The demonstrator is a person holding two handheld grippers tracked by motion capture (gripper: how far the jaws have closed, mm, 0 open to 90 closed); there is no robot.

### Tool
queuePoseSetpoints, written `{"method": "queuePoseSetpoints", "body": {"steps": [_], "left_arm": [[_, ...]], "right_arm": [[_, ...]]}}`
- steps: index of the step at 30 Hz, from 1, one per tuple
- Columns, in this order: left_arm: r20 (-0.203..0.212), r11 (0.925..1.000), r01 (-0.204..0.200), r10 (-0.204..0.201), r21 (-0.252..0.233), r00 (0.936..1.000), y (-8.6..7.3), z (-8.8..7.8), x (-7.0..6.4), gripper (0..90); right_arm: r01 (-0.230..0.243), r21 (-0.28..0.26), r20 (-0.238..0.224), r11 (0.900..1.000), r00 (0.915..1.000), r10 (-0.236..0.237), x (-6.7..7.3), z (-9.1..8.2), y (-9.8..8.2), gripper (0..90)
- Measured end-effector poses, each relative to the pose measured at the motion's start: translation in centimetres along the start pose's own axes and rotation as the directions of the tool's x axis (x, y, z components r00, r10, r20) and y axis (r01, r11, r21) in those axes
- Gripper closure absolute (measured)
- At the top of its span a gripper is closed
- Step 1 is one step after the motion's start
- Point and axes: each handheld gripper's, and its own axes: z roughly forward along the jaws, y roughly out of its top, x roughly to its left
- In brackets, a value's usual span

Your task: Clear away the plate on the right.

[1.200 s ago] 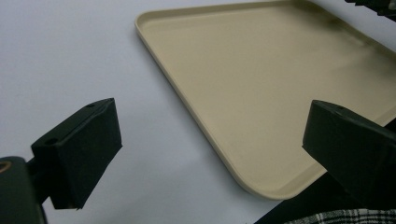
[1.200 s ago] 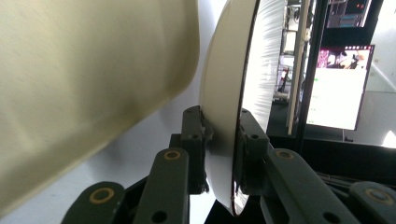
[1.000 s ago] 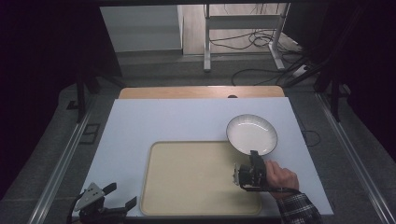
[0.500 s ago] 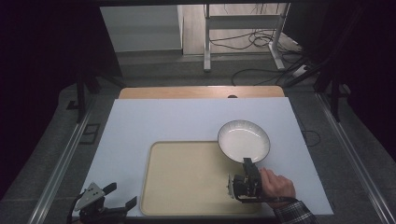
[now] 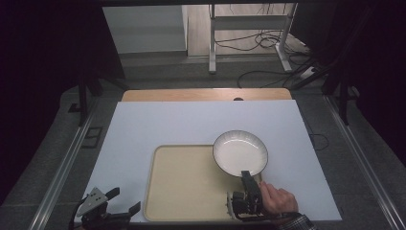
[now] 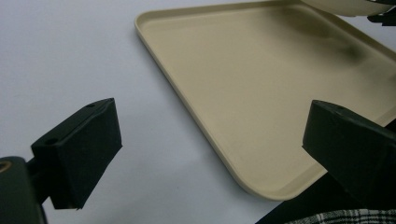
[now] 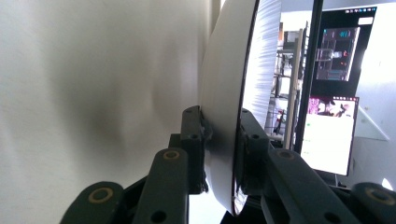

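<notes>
A white round plate with a dark rim [image 5: 240,153] hangs over the right part of the beige tray [image 5: 182,191]. My right gripper [image 5: 247,178] is shut on the plate's near rim, a hand behind it. In the right gripper view the plate [image 7: 224,140] stands edge-on between the two black jaws, which press on both its faces. My left gripper [image 5: 122,201] rests at the table's front left corner, open and holding nothing. In the left gripper view its jaws stand wide apart, with the tray [image 6: 261,93] beyond them and the plate's edge [image 6: 345,5] at the top right.
A white mat [image 5: 158,124] covers the table, with a wooden strip [image 5: 206,94] along its far edge. Beyond the table are a metal stand [image 5: 249,28] and cables on the floor. A screen [image 7: 331,135] shows in the right gripper view.
The right gripper has carried the plate leftward and toward the front, from the mat beside the tray to over the tray's right part. The left gripper has stayed where it was.
</notes>
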Motion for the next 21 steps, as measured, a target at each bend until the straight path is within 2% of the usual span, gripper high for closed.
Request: {"method": "queuePoseSetpoints", "body": {"steps": [2,4,10,18,21], "left_arm": [[0.000,1.0000,0.000,0.000,0.000,1.0000,0.0,0.0,0.0,4.2],[0.000,1.0000,-0.001,0.001,0.001,1.0000,0.0,0.0,0.0,4.2],[0.000,1.0000,-0.001,0.001,0.001,1.0000,0.0,0.0,0.0,4.2],[-0.001,1.0000,-0.003,0.003,0.002,1.0000,0.0,0.0,0.0,4.3],[-0.001,1.0000,-0.002,0.002,0.003,1.0000,0.0,0.0,0.0,4.3]], "right_arm": [[0.010,0.014,-0.006,1.000,0.9999,-0.010,0.0,-0.2,0.2,76.5],[0.014,-0.014,-0.007,1.000,0.9999,-0.014,0.5,-0.3,0.7,76.5],[0.029,-0.053,-0.016,0.998,0.9994,-0.030,1.0,-0.5,1.6,76.4],[0.053,-0.076,-0.020,0.996,0.9983,-0.055,1.5,-0.8,3.0,76.3],[0.043,-0.086,-0.033,0.995,0.9984,-0.046,1.8,-0.9,3.4,76.2]]}}
